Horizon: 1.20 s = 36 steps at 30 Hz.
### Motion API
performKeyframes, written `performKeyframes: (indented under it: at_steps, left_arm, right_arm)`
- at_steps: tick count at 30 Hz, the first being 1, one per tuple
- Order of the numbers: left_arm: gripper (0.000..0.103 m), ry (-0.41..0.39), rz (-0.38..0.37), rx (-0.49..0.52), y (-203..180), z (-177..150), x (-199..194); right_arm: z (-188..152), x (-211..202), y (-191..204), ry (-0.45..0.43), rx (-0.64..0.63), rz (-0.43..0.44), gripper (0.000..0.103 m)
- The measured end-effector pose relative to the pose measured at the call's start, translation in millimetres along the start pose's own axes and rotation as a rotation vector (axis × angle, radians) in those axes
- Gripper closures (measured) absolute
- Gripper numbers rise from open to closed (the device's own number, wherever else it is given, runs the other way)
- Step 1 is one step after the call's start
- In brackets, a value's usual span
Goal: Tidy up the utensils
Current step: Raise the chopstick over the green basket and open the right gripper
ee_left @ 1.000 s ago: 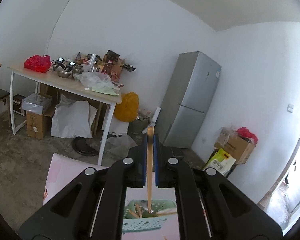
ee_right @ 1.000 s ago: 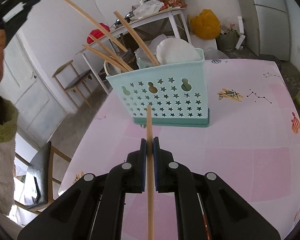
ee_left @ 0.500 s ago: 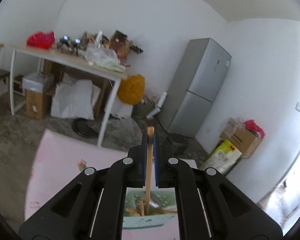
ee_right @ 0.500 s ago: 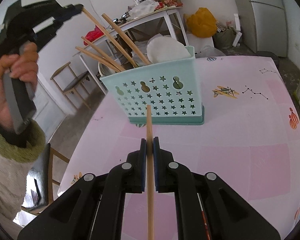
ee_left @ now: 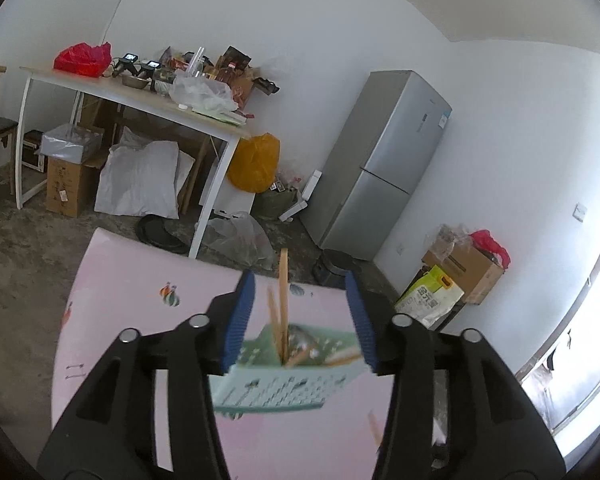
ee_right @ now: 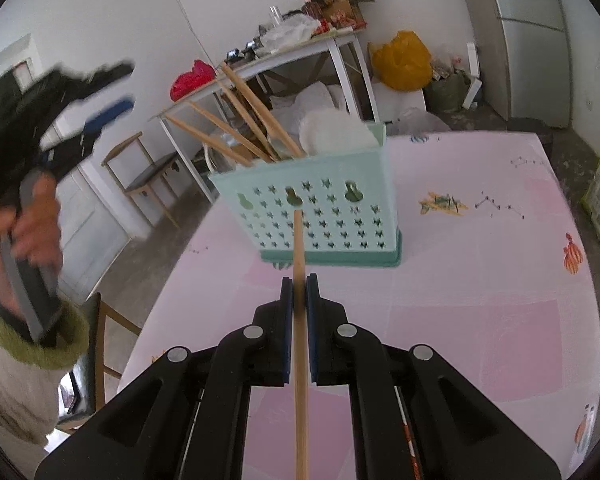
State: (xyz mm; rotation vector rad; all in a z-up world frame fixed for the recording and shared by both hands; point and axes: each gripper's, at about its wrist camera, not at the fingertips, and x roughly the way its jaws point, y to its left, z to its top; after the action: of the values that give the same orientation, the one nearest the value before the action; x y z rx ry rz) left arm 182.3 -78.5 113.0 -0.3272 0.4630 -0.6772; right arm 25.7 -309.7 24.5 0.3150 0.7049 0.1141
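A teal star-punched basket [ee_right: 312,208] stands on the pink table and holds several wooden chopsticks [ee_right: 252,120] and a white round utensil [ee_right: 332,132]. In the left wrist view my left gripper [ee_left: 300,280] hovers over the basket [ee_left: 276,384]. Its jaws are opening. A chopstick [ee_left: 284,300] stands in the basket between the blue pads [ee_left: 240,316], free of both. From the right wrist view the left gripper [ee_right: 116,88] shows blurred at upper left, held by a hand [ee_right: 36,216]. My right gripper [ee_right: 299,280] is shut on a chopstick [ee_right: 298,240] that points at the basket.
The pink table [ee_right: 480,280] has printed pictures on it. Beyond its far edge are a cluttered white side table [ee_left: 140,92], a grey fridge [ee_left: 388,160], an orange bag [ee_left: 256,164], cardboard boxes [ee_left: 464,272] and a wooden chair [ee_right: 148,172].
The left gripper sank toward the basket and opened, letting go of its chopstick, which now stands in the basket. The right gripper kept still with its chopstick.
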Motion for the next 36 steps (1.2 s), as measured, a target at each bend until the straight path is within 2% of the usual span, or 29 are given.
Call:
performKeyframes:
  at_steps: [6, 10, 15, 18, 22, 27, 33, 36]
  left_arm:
    - [0.047, 0.055, 0.077, 0.04, 19.8, -38.0, -34.9]
    - [0.045, 0.149, 0.145, 0.033, 41.1, -75.9, -47.4]
    - [0.041, 0.267, 0.278, 0.025, 66.2, -124.4, -57.9]
    - [0.038, 0.317, 0.305, -0.021, 78.8, -141.3, -61.6]
    - [0.034, 0.301, 0.337, -0.016, 84.3, -146.7, -72.5]
    - [0.033, 0.264, 0.364, -0.005, 85.0, -139.8, -87.0]
    - [0.033, 0.266, 0.391, -0.03, 99.5, -137.3, -88.7]
    - [0.033, 0.272, 0.405, -0.048, 108.7, -138.0, -86.5]
  right_arm:
    - [26.2, -22.2, 13.5, -0.083, -0.037, 0.038, 0.096]
    - [52.4, -33.0, 27.2, -0.15, -0.078, 0.071, 0.096]
    - [93.6, -47.6, 48.2, -0.272, -0.127, 0.132, 0.096]
    - [120.6, -50.1, 61.5, -0.356, -0.151, 0.175, 0.096]
    - [145.6, -45.6, 78.0, -0.463, -0.182, 0.2, 0.096]
    - [157.9, -27.2, 93.2, -0.612, -0.219, 0.119, 0.096]
    - [160.9, -1.5, 98.8, -0.693, -0.195, 0.013, 0.096]
    - [158.5, 9.7, 104.9, -0.736, -0.209, -0.068, 0.096]
